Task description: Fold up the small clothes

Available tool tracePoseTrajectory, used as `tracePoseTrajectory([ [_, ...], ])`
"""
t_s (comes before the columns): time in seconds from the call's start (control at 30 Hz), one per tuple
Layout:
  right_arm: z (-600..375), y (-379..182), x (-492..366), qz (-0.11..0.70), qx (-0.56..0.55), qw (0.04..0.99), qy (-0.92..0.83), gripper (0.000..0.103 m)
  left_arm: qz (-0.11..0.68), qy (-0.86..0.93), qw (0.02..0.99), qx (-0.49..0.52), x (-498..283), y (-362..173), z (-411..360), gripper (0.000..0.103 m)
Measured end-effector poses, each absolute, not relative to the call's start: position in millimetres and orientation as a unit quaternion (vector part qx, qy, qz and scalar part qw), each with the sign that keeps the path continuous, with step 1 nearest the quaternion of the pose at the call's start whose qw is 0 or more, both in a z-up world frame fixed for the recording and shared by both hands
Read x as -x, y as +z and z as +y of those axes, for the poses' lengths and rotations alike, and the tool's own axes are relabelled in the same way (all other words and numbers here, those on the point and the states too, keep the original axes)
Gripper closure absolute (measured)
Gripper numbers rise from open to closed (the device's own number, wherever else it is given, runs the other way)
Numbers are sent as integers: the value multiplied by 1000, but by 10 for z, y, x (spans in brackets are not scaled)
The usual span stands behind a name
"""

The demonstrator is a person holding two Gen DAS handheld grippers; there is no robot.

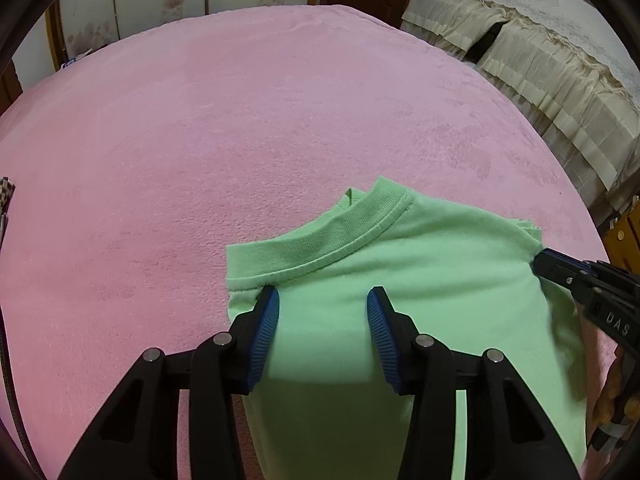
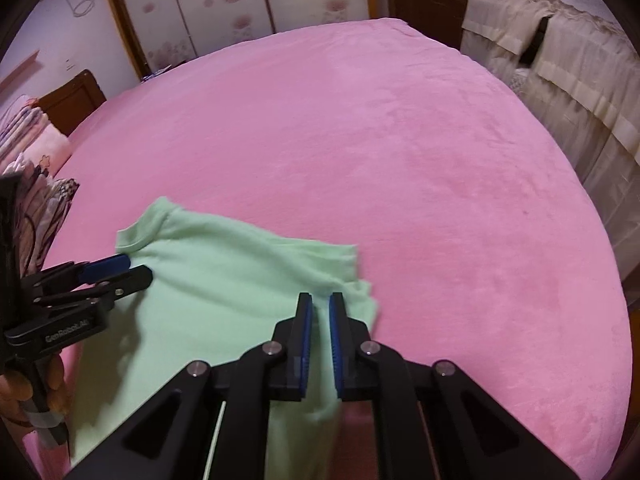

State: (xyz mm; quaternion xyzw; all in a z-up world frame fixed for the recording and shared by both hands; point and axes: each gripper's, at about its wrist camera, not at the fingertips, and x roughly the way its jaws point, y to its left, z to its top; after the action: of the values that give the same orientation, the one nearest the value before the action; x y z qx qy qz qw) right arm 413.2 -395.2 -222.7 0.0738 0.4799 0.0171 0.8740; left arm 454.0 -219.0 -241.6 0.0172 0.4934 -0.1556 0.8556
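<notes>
Green shirt (image 1: pixel 420 280) lies on the pink blanket (image 1: pixel 240 140) near its front edge, ribbed collar (image 1: pixel 340 236) pointing away toward the far side, body already narrowed, with a sleeve or side bunched at its right edge (image 2: pixel 360 292); cloth looks soft and thin, likely to drag and wrinkle if pulled from one point only. Step in hand, as I judge it: taking hold at both shoulders for the next fold; to do it well, both grips should sit level with each other just below the collar seam, lift together, and carry the top edge evenly so the fold line falls straight (one side leading would skew the whole packet). Left gripper (image 1: pixel 323 304) hovers over the shirt's left shoulder just below the collar, jaws wide apart with bare green fabric between them, nothing pinched; whether the blue pads (image 1: pixel 267 320) touch the cloth, cannot tell. Right gripper (image 2: pixel 320 308) is at the right shoulder beside the bunched sleeve, jaws drawn near together with a narrow strip of fabric showing in the gap; from the left view its tip (image 1: pixel 538 264) meets the cloth edge, but whether it truly clamps the shirt I cannot tell. Beyond the blanket: cream ruffled cover (image 1: pixel 540 60) to the right, floral wardrobe doors (image 2: pixel 224 4) at the back, folded bedding (image 2: pixel 28 140) far left.
</notes>
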Motion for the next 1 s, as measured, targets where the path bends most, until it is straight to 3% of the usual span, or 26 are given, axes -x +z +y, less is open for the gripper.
tracePoseTrajectory([
  [0.3, -4111, -2090, -4000, 469, -99, 878, 3, 97, 496, -159, 854, 3, -4463, -2325, -2074, 58],
  [0.6, -3638, -1689, -3226, 445, -82, 889, 76, 97, 450, -199, 870, -3, -3573, -1876, -1789, 52],
  [0.83, -3280, -1864, -2712, 448, -92, 884, 102, 97, 455, -197, 867, 43, -2901, -2029, -1577, 52],
  [1.0, -3317, -2118, -2598, 461, -98, 878, 78, 97, 487, -171, 855, 50, -2642, -2442, -1550, 52],
])
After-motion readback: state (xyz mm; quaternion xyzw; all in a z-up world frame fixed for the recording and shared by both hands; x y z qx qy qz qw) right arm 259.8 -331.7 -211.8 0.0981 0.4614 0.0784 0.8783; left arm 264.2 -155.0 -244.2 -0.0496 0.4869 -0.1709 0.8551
